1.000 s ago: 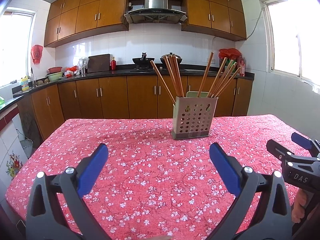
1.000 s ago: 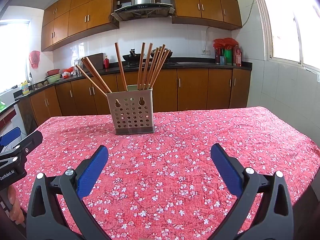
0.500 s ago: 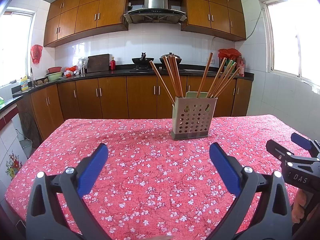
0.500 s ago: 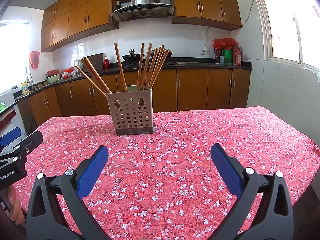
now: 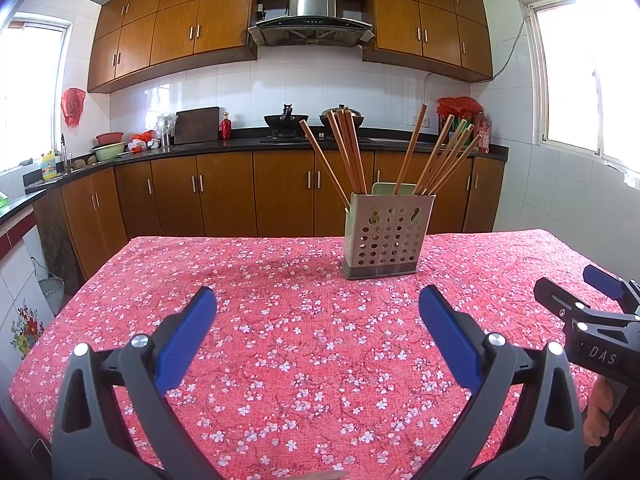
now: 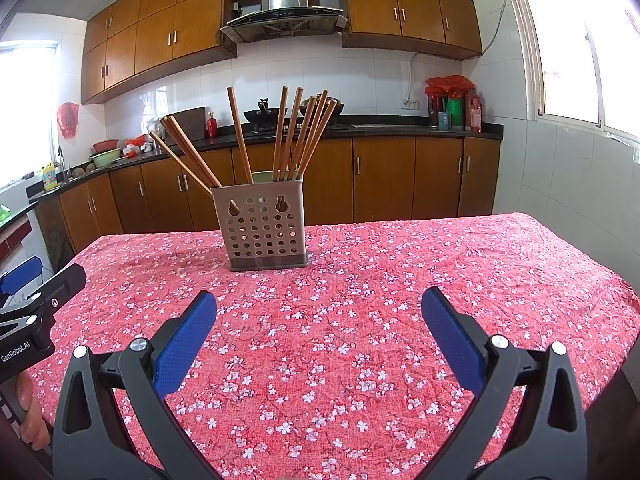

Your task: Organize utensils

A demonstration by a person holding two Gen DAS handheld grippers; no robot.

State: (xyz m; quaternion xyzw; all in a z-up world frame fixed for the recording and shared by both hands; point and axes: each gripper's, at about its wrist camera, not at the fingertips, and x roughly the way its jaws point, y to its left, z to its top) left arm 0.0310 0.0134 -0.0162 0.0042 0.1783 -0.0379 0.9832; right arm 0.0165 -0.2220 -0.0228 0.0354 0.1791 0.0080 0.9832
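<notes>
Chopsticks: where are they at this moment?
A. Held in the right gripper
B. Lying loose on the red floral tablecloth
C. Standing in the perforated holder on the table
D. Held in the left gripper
C: the chopsticks stand fanned out in the perforated holder on the tablecloth, while the left gripper and the right gripper are both open and empty.

The lower ends of the brown wooden chopsticks (image 5: pixel 414 148) are hidden inside the grey perforated utensil holder (image 5: pixel 386 236). A pale green object (image 6: pixel 262 177) behind its rim is mostly hidden. The small items on the black countertop (image 5: pixel 248 143) beyond the holder are too small to identify.
</notes>
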